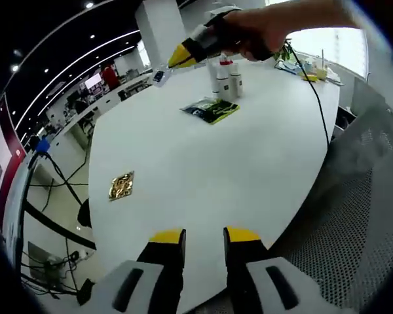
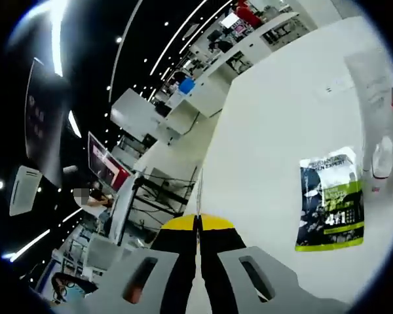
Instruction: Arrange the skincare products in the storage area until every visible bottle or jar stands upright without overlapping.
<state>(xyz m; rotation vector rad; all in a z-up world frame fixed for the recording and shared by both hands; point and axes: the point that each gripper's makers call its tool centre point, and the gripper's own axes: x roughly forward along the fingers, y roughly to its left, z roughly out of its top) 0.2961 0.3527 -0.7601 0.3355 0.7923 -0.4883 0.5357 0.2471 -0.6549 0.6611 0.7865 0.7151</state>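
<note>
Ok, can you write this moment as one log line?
left gripper: open, empty, low over table | right gripper: shut, empty, near bottles | sachet: flat beside bottles | gold packet: apart

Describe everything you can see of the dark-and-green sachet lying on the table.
The sachet is a flat, glossy packet, dark on its upper part with a lime-green band and white print below. It lies flat on the white table, not upright, and nothing grips it. In the left gripper view it rests just in front of the standing white bottles; whether it touches them is unclear. Its lettering is too small to read.
</note>
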